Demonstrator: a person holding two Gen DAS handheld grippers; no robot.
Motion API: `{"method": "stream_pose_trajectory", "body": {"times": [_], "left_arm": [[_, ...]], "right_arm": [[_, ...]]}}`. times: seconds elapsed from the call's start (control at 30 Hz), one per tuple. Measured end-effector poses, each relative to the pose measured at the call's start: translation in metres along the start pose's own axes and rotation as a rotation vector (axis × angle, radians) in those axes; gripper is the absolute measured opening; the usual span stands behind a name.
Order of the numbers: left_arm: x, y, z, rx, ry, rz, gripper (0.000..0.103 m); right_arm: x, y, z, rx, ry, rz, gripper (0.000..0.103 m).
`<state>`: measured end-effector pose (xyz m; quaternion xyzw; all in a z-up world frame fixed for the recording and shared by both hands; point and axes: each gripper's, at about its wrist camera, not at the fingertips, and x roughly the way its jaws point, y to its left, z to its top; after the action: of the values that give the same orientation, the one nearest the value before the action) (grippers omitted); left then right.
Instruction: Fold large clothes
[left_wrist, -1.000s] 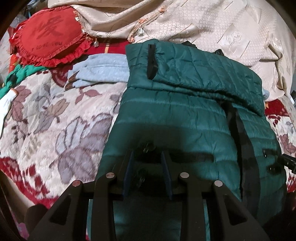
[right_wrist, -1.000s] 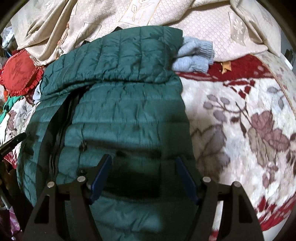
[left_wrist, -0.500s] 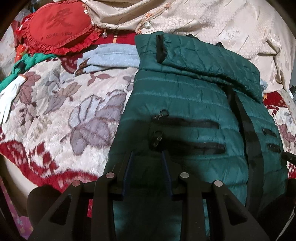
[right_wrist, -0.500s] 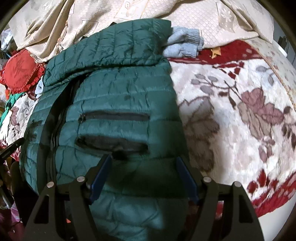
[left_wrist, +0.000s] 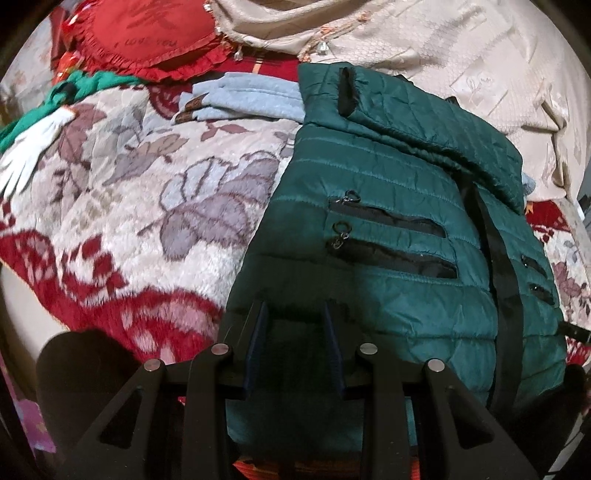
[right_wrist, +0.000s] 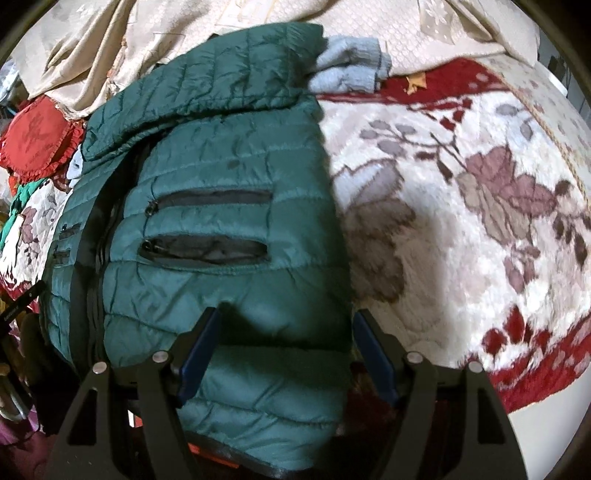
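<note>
Close to me, my left gripper (left_wrist: 295, 332) sits narrow over the green jacket's (left_wrist: 388, 229) hem; I cannot tell if it pinches cloth. My right gripper (right_wrist: 286, 347) gapes wide, holding nothing. Both have slid back, so pockets now show. Farther off, the folded sleeve lies across the blanket (right_wrist: 461, 229).

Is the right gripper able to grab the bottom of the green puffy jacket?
Probably yes: the right gripper has open jaws straddling the green puffy jacket hem, nothing covering it.
</note>
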<state>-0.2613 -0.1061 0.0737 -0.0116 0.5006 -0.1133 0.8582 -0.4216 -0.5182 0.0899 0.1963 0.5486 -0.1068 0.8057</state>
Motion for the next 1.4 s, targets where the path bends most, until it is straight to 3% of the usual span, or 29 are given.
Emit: {"method": "stream_pose_trajectory", "body": {"times": [0.47,1.4], "left_arm": [[-0.004,0.015,-0.013,-0.050,-0.002,-0.017,0.013],[0.003,0.016,-0.023,-0.064,0.046,-0.019,0.014]], "right_arm": [[0.003,0.017,0.002,-0.015,0.031,-0.040,0.081],[-0.006,0.007,-0.003,0.018,0.020,-0.014,0.082]]}}
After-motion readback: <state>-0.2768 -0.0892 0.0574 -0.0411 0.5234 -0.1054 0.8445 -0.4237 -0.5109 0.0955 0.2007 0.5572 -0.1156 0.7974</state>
